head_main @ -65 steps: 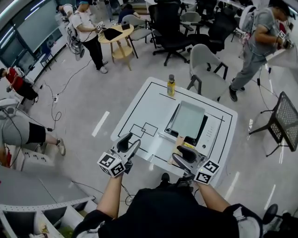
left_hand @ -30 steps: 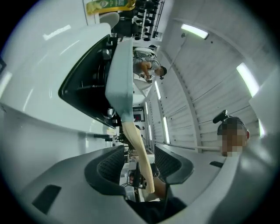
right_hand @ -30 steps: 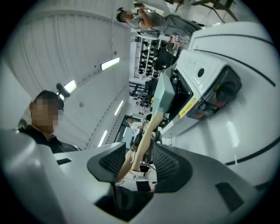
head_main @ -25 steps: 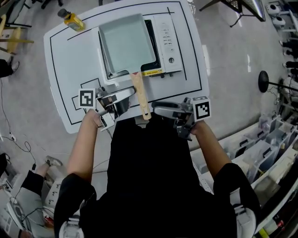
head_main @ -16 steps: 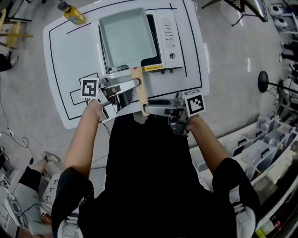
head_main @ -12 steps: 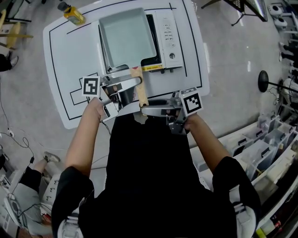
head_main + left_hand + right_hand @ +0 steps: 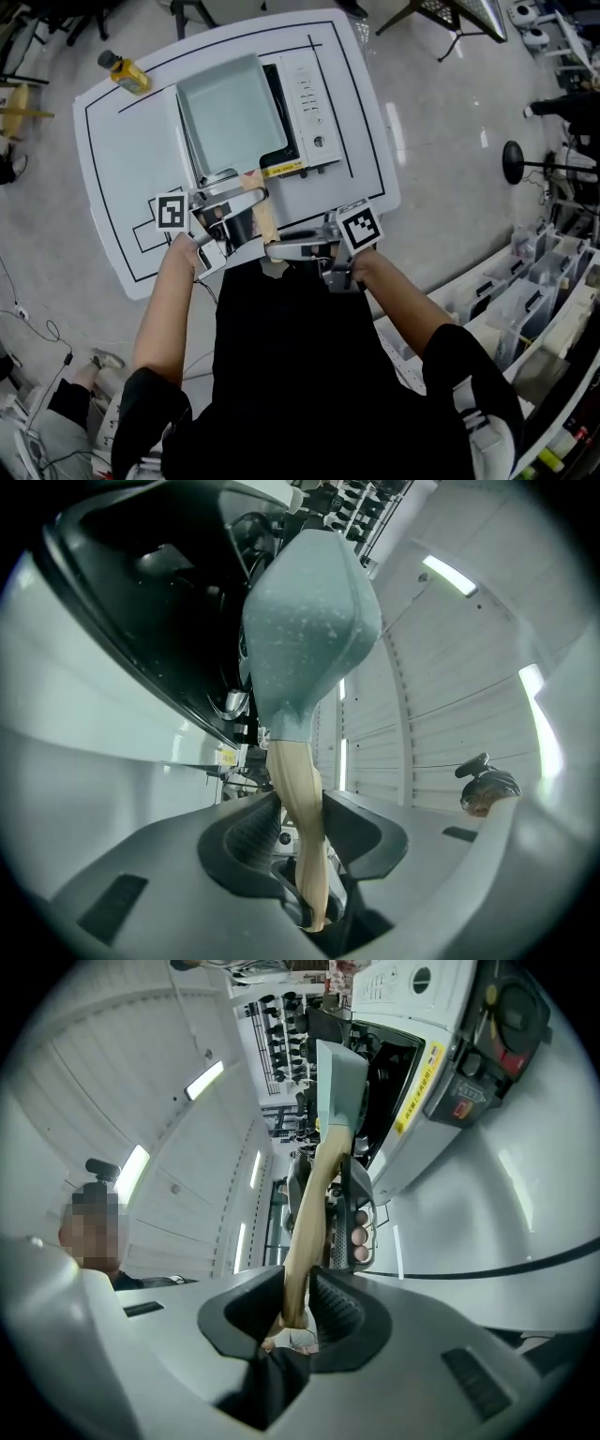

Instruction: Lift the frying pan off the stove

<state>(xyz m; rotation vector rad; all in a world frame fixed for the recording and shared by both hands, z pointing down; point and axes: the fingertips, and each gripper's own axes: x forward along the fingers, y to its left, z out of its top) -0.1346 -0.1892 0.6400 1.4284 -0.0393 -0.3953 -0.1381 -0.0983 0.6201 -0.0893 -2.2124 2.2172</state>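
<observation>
A pale grey-green rectangular frying pan [image 7: 230, 112] sits on the white tabletop stove [image 7: 309, 94]. Its wooden handle [image 7: 263, 220] points toward me. My left gripper [image 7: 246, 199] is shut on the handle near the pan, coming in from the left. My right gripper [image 7: 278, 249] is shut on the handle's free end, coming in from the right. In the left gripper view the handle [image 7: 298, 789] runs down between the two pads, with the pan [image 7: 309, 621] above. In the right gripper view the handle [image 7: 309, 1213] is pinched between the pads, and the stove [image 7: 441, 1044] lies beyond.
The stove stands on a white table [image 7: 122, 159] marked with black lines. A yellow bottle [image 7: 125, 73] lies at the table's far left corner. Shelving with bins [image 7: 525, 291] stands on the floor to the right.
My right gripper has moved left onto the end of the handle and closed on it. The left gripper has stayed on the handle. The pan remains on the stove.
</observation>
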